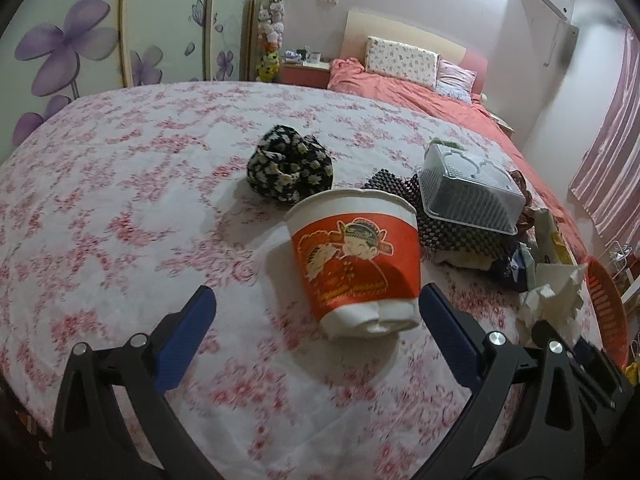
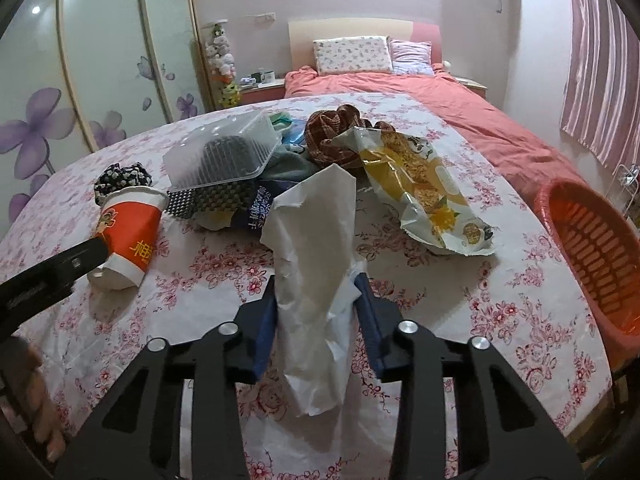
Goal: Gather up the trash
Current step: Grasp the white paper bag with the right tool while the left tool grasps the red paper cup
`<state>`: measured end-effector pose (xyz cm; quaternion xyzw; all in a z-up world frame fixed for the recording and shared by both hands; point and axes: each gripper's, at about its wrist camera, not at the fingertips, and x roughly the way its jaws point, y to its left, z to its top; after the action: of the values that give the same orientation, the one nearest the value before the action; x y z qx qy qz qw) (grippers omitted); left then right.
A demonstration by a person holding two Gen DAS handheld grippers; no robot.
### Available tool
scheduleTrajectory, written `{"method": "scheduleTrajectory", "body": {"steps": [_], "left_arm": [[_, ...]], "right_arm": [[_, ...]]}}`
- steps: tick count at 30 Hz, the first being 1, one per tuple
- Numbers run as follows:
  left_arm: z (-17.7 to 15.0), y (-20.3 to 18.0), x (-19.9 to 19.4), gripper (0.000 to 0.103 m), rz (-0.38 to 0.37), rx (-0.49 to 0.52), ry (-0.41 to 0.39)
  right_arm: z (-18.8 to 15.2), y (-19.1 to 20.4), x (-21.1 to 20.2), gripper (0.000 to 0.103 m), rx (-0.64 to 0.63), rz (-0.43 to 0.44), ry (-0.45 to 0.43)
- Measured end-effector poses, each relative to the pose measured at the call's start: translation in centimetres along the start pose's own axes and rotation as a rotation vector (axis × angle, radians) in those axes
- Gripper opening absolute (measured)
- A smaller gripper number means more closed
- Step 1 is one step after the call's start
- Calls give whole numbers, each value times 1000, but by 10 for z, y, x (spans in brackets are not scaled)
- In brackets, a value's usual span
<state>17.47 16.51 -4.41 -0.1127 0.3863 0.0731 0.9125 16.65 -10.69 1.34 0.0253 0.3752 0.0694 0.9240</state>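
A red-and-white paper cup [image 1: 356, 256] lies on its side on the flowered tablecloth [image 1: 120, 220], its crushed base towards me. My left gripper [image 1: 317, 291] is open, one blue finger on each side of the cup's base; the left finger stands well clear of it. The right wrist view shows the same cup [image 2: 132, 228] with a black finger of the left gripper beside it. My right gripper [image 2: 318, 292] is shut on a crumpled white paper bag [image 2: 316, 232], which sticks up between the blue pads.
An orange slatted basket [image 2: 592, 248] stands at the table's right edge. Behind the paper lie a yellow snack bag [image 2: 424, 188], a clear plastic box [image 2: 224, 152], a beaded mat [image 2: 208, 200], a plaid cloth [image 2: 332, 132] and a black flowered scrunchie [image 1: 288, 168]. A person's hand [image 2: 40, 400] shows lower left.
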Motion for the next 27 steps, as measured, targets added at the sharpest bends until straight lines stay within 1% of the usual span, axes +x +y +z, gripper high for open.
{"method": "scheduleTrajectory", "body": {"steps": [5,10,13,18,20,21,23,24,27], "left_arm": [[6,-5,12,99,-17,-1,27],[5,-16,13,99,-25,25,27],[6,-22,17,99,-8,43,29],[10,-19,29,99,2,35,53],[13,-19,33,91,-1,36,65],[13,-18,35,89,-4,37,71],[14,-18,38,78,-20,34,83],[14,-17,37,75,-17,37,78],[13,-18,34,73,-49,41,73]], "right_arm": [[1,-4,0,35,7,15,0],[1,-6,0,35,14,29,3],[1,-6,0,35,16,30,3],[0,-7,0,35,18,31,4],[0,-8,-1,35,21,33,5],[1,-8,-2,35,22,35,3],[2,-8,-5,35,23,38,-3],[2,-9,-7,35,23,41,-5],[4,-10,-11,35,26,47,-14]]}}
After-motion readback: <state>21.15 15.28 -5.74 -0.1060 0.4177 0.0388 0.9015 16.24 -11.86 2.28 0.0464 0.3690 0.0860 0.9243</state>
